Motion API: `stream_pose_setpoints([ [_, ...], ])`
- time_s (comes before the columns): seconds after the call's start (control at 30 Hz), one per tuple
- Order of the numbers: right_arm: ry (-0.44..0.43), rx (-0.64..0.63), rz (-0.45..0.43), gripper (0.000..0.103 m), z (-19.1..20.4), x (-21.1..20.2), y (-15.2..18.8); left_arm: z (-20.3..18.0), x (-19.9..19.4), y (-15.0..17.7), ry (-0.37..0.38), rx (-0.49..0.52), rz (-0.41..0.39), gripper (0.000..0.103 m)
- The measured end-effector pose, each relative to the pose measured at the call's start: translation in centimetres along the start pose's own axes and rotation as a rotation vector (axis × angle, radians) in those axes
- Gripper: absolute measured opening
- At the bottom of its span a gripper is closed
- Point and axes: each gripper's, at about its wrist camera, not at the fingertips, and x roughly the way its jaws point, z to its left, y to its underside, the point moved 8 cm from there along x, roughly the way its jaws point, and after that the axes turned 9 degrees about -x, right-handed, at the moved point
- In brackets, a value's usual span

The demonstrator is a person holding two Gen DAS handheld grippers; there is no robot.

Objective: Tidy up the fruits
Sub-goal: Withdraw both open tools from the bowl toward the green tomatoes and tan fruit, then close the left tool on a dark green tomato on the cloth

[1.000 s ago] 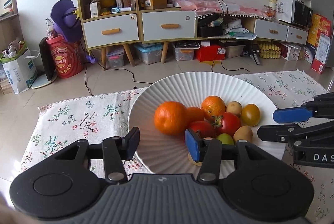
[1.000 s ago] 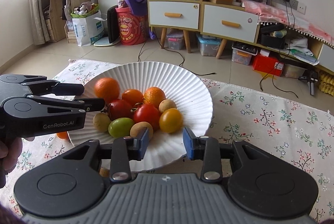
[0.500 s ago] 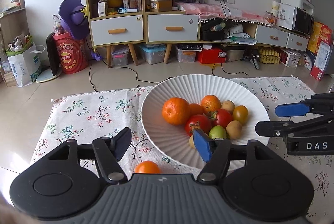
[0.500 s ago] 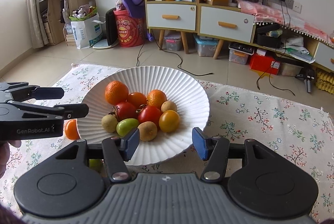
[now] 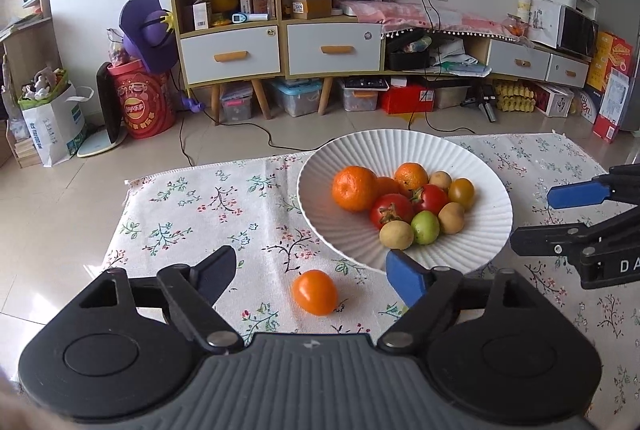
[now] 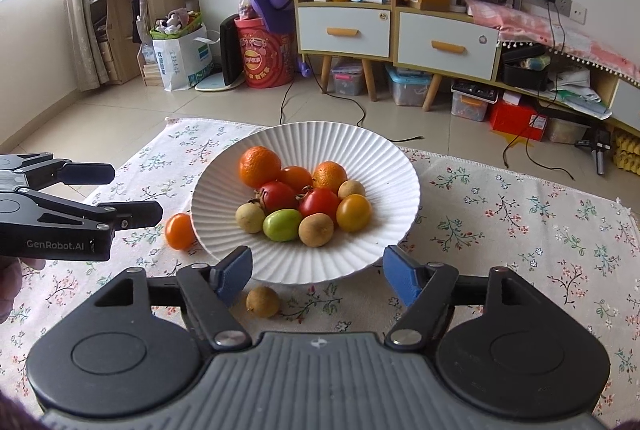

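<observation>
Your left gripper (image 5: 310,276) opening over the orange tomato (image 5: 314,292), touching nothing, your right gripper (image 6: 316,272) opening over the longan (image 6: 263,302), also empty.

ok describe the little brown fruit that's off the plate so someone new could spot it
Start at the white ribbed plate of fruit on the floral cloth. Just off the plate's near rim, on the cloth, lies one small round tan longan-like fruit. It is the only brown fruit outside the plate; the other stray, an orange tomato, sits by the plate's left edge.
</observation>
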Motion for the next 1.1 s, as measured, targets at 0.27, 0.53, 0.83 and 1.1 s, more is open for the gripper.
stream_pose_setpoints([
  [0.27,-0.023,-0.020,0.019,0.086,0.9,-0.2,1.1,0.7,-0.6,1.2,-0.004,0.003,0.025,0.091],
  [0.53,-0.033,-0.046,0.034,0.094,1.7,-0.4,2.2,1.2,-1.0,2.9,-0.004,0.004,0.055,0.096],
  [0.83,-0.028,-0.058,0.061,0.097,1.7,-0.2,4.0,-0.1,-0.3,5.5,0.045,-0.002,0.124,0.096],
  [1.1,-0.017,-0.049,0.082,0.097,1.2,0.5,4.9,-2.3,0.7,7.3,0.082,0.022,0.161,0.096],
])
